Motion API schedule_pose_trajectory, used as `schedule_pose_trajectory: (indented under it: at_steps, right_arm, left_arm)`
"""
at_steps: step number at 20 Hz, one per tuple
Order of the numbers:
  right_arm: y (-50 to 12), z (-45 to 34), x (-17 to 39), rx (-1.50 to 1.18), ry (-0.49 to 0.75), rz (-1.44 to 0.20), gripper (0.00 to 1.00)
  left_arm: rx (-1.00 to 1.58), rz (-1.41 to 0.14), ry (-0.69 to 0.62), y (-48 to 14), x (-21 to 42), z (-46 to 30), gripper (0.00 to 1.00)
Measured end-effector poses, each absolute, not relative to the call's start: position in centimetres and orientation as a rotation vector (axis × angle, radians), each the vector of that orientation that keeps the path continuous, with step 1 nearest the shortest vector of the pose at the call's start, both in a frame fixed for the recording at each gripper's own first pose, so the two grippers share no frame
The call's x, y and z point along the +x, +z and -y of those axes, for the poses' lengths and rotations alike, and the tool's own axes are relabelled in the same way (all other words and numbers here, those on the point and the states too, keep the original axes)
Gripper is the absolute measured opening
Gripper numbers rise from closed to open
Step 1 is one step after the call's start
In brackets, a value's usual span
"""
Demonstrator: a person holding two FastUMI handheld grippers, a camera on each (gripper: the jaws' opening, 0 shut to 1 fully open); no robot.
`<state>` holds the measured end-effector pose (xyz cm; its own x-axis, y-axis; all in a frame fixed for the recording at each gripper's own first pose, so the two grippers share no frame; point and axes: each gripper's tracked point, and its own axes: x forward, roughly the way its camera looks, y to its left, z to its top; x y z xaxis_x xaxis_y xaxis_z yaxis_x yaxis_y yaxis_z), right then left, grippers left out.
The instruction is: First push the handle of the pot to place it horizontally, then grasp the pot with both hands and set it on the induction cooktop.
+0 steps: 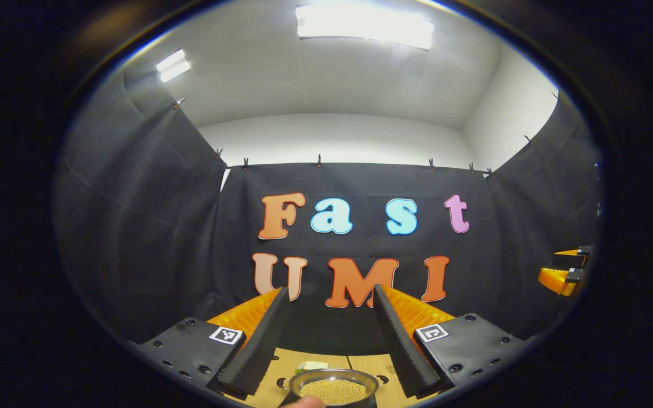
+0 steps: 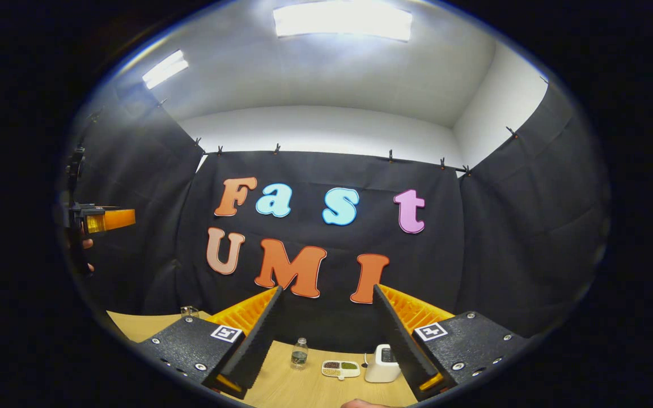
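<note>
Both grippers hang high above the wooden tabletop, jaws of the left gripper and right gripper spread wide and empty. The grain-filled pot sits below the left gripper, apparently untouched; every step seems left.

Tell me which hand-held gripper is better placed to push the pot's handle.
Probably the left hand-held gripper: open, with the pot of grains right below its fingers. The right hand-held gripper faces a bottle and tray.
</note>
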<state>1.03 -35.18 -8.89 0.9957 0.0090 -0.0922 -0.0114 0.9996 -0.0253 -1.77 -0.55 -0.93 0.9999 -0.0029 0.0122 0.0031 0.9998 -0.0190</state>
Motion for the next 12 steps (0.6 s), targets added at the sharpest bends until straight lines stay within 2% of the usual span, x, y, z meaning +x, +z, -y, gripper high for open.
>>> schedule_pose_trajectory:
  at_steps: [2, 3, 4, 5, 11, 12]
  right_arm:
    - [-8.8, 34.7, 1.8, -0.013, 0.023, -0.083, 0.97]
    - [-8.8, 34.2, 2.2, -0.008, 0.030, -0.082, 0.95]
    - [-9.2, 33.6, 2.8, -0.003, 0.038, -0.082, 0.95]
    - [-9.6, 32.9, 3.2, 0.001, 0.045, -0.084, 0.95]
    - [-10.6, 32.3, 4.6, 0.003, 0.049, -0.097, 0.95]
    - [-10.6, 32.6, 4.7, 0.005, 0.044, -0.094, 0.95]
  left_arm:
    - [0.030, 0.032, 0.041, -1.1, -1.3, -0.9, 0.95]
    - [0.044, 0.040, 0.061, -1.2, -1.4, -1.1, 0.98]
    - [0.047, 0.044, 0.069, -1.3, -1.4, -1.1, 0.95]
    - [0.044, 0.042, 0.061, -1.7, -1.4, -0.6, 0.98]
    - [0.039, 0.029, 0.049, -2.2, -0.1, -0.5, 0.98]
    - [0.041, 0.039, 0.050, -2.0, 0.1, -0.6, 0.92]
